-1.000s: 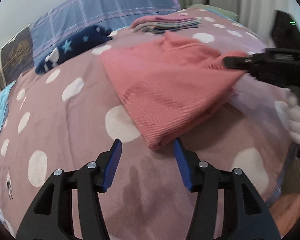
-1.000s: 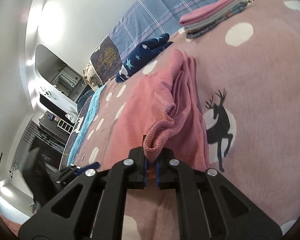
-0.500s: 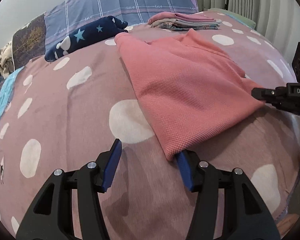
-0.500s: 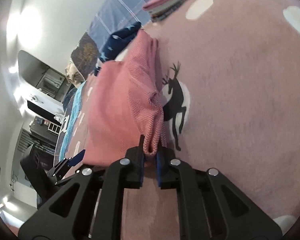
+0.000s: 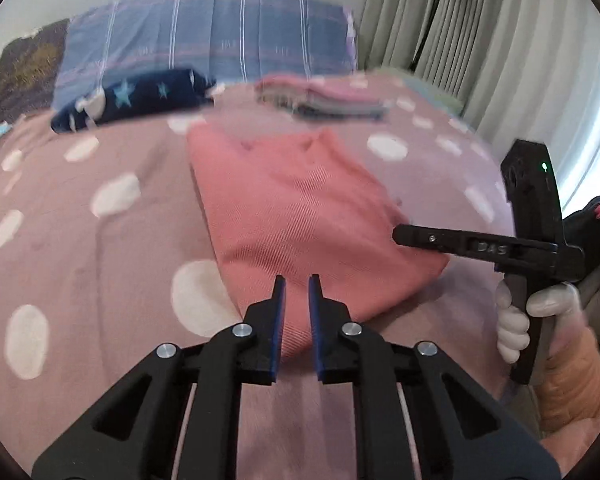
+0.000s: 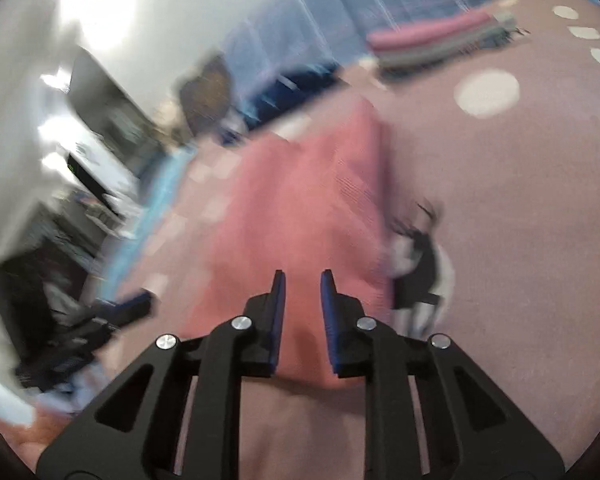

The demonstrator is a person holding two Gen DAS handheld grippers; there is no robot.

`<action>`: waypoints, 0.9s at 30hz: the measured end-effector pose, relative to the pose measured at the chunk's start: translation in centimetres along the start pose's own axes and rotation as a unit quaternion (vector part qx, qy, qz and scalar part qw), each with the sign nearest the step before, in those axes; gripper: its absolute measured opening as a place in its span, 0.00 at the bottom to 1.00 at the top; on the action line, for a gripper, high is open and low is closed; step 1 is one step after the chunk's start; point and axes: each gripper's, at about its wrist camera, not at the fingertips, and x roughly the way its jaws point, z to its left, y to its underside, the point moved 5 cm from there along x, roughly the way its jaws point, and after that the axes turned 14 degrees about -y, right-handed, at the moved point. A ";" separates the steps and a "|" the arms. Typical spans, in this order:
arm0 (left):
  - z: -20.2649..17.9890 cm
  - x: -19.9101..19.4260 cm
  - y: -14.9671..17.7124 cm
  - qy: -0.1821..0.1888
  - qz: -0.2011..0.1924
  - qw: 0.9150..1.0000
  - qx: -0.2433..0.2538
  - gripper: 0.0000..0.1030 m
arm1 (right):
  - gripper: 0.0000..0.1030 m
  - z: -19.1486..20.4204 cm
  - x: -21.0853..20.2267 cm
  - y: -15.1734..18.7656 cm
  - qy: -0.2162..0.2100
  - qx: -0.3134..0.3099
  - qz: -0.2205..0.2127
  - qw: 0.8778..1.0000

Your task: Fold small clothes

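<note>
The coral garment (image 5: 300, 208) lies folded flat on the spotted mauve bedspread (image 5: 100, 240), dead centre of the left wrist view, its near corner running down toward six o'clock. The left gripper (image 5: 297, 284) sits right over that near corner, jaws narrow and closing, coral cloth showing in the slim gap between the blue pads; whether they actually pinch the fabric cannot be told from here. Over at three o'clock the right gripper (image 5: 398, 235) reaches in level, its tip at the garment's right edge, carried by a white-gloved hand (image 5: 532, 312). Switch to the right wrist view, blurred with motion: the right gripper (image 6: 303, 280) shows a narrow gap, jaws opening, the garment (image 6: 300, 208) lying beneath and ahead of them, nothing visibly clamped between the pads. A black deer print (image 6: 416, 264) on the bedspread sits just beside the garment at three o'clock. Far back at twelve to one o'clock, a stack of folded clothes (image 5: 324, 96) rests well apart from the coral piece, with a navy star-print cloth (image 5: 136, 96) at eleven o'clock in front of the striped blue pillow (image 5: 204, 36).
</note>
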 end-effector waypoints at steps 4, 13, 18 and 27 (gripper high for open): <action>0.1 3.6 2.3 -0.037 0.011 0.999 0.022 0.13 | 0.01 -0.7 0.7 0.6 0.052 -0.030 0.015 0.998; 0.1 3.6 2.2 -0.017 0.014 1.000 0.010 0.13 | 0.32 0.9 -1.8 -6.5 0.047 -0.076 -0.016 0.996; 0.9 3.3 2.6 -0.009 0.008 1.000 -0.005 0.14 | 0.40 -2.0 2.7 -11.5 0.038 -0.033 0.017 0.999; 1.1 3.3 2.8 -0.002 0.005 1.000 -0.010 0.14 | 0.07 -0.9 7.5 -14.6 0.029 -0.065 0.015 0.997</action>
